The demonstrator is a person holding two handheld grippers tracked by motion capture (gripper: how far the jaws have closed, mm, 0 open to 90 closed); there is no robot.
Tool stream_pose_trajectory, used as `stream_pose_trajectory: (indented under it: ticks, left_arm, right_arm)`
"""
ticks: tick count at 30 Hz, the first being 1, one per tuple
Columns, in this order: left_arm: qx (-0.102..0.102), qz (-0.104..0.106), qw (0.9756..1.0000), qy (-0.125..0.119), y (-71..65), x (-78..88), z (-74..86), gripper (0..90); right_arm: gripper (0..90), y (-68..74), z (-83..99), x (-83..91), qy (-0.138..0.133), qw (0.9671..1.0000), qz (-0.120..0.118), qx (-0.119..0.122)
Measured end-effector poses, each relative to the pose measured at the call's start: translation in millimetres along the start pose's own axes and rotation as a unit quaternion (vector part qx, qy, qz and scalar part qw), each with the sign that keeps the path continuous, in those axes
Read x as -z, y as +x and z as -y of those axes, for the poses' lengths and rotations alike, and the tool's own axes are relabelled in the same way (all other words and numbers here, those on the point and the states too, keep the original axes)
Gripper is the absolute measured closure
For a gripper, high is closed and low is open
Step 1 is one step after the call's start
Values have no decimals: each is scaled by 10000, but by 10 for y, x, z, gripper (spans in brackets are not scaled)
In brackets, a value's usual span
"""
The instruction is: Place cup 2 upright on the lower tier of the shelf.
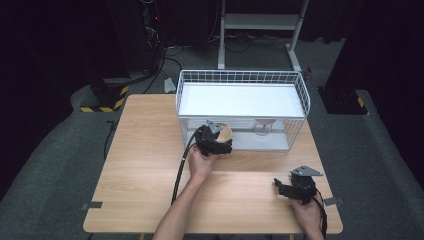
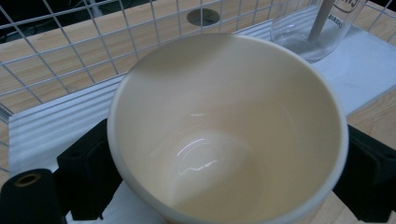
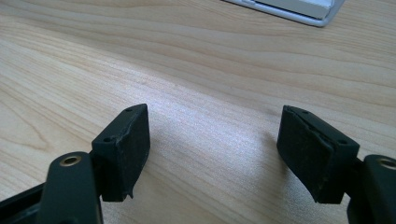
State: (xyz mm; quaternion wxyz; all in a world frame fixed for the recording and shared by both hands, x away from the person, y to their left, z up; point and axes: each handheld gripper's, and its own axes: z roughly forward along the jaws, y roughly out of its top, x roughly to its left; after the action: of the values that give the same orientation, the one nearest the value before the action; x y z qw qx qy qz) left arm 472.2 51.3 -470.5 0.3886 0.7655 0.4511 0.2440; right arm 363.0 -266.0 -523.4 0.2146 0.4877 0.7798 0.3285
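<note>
A cream cup sits between the black jaws of my left gripper, which press on its left and right sides. Its mouth faces the camera and it looks empty inside. In the high view the left gripper holds the cup at the front of the white wire rack, by the left part of its lower shelf. My right gripper rests low over the table's near right part. Its jaws stand apart with only bare wood between them.
A clear glass with a white stick in it stands on the rack's lower shelf, to the right of the cup; the glass also shows in the high view. The wooden table stretches left of the rack. Cables trail from both grippers.
</note>
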Motion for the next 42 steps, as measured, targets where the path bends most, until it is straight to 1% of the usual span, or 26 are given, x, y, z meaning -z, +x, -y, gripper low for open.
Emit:
stream_pose_trajectory:
  ticks: [2, 6, 7, 8, 11, 13, 14, 18, 19, 20, 24, 29, 30, 31, 32, 37, 39, 40, 42]
  left_arm:
    - [-35, -24, 10000, -6, 0, -14, 0, 95]
    - [-37, -44, 10000, -52, 5, -39, -5, 94]
    - [-61, -94, 9999, -66, 9, -44, -7, 94]
    - [-42, -68, 9999, -93, 9, -55, -7, 93]
    - [29, -86, 9999, -135, 6, -75, -8, 93]
    - [109, -89, 9998, -133, -3, -86, -14, 93]
    - [176, -57, 9997, -129, -10, -91, -13, 93]
    - [168, -40, 9998, -124, -6, -89, -13, 93]
    - [123, -60, 9998, -108, 0, -85, -14, 93]
    - [150, -71, 9998, -131, -4, -86, -12, 93]
    - [144, -68, 9998, -115, -6, -82, -14, 88]
    - [183, -46, 9997, -125, -16, -75, -16, 51]
    - [173, -48, 9998, -119, -15, -75, -16, 47]
    - [91, -92, 9999, -110, -4, -71, -17, 45]
    - [119, -69, 9998, -109, -5, -73, -15, 44]
    - [58, -40, 10000, -59, 10, -50, -11, 45]
    - [89, -18, 9999, -67, 18, -35, -10, 48]
    - [78, -78, 9999, -69, 22, -23, -11, 47]
    - [77, -57, 9999, -75, 20, -20, -10, 41]
  right_arm:
    - [258, 0, 0, 0, 0, 10000, 0, 1]
    - [258, 0, 0, 0, 0, 10000, 0, 1]
    - [257, 2, -1, 1, 4, 10000, -2, -11]
    - [258, 1, -1, 1, 3, 10000, -2, -9]
    - [257, 1, 0, 1, 3, 10000, -1, -6]
    - [258, 0, 0, 0, 1, 10000, -1, -1]
    - [258, 0, 0, 0, 0, 10000, 0, 2]
    - [257, 0, 0, 0, 0, 10000, 0, 3]
    - [257, -2, 0, 0, -2, 10000, 0, 12]
    - [257, 0, 0, 0, 0, 10000, 0, 0]
    - [257, 1, 0, 1, 3, 10000, -1, -6]
    - [257, 0, 0, 0, 0, 10000, 0, 1]
    - [257, 0, 0, 0, 0, 10000, 0, 2]
    - [257, 0, 0, 0, 1, 10000, 0, 2]
    - [257, 0, 0, 0, 0, 10000, 0, 2]
    - [258, 0, 0, 0, 1, 10000, 1, 2]
    - [257, 0, 0, 0, 1, 10000, 1, 0]
    - [257, 0, 0, 0, 0, 10000, 0, 1]
    - [257, 0, 0, 0, 0, 10000, 0, 1]
